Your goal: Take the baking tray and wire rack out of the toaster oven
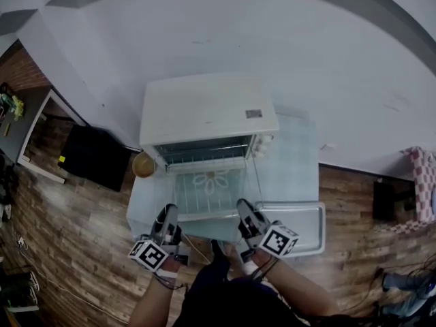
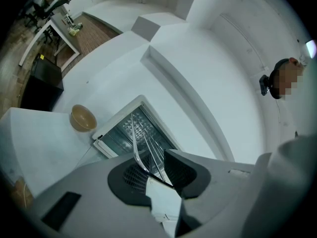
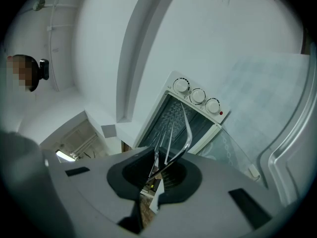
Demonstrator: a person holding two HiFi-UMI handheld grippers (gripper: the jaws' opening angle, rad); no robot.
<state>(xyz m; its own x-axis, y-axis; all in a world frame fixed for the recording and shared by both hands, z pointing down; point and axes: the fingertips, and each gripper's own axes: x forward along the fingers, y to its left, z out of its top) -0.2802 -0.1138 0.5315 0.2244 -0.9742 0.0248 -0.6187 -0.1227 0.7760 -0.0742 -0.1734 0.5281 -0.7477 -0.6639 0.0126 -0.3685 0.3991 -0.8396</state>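
Wire rack [image 1: 206,197], pinched between left tool [image 1: 169,212], right tool [image 1: 244,207]

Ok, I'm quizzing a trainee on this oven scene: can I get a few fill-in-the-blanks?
The oven door is ____.
Both the left tool and the right tool are shut on the wire ____.
The baking tray lies on the table, at the ____ tool's side.
Missing: open; rack; right.
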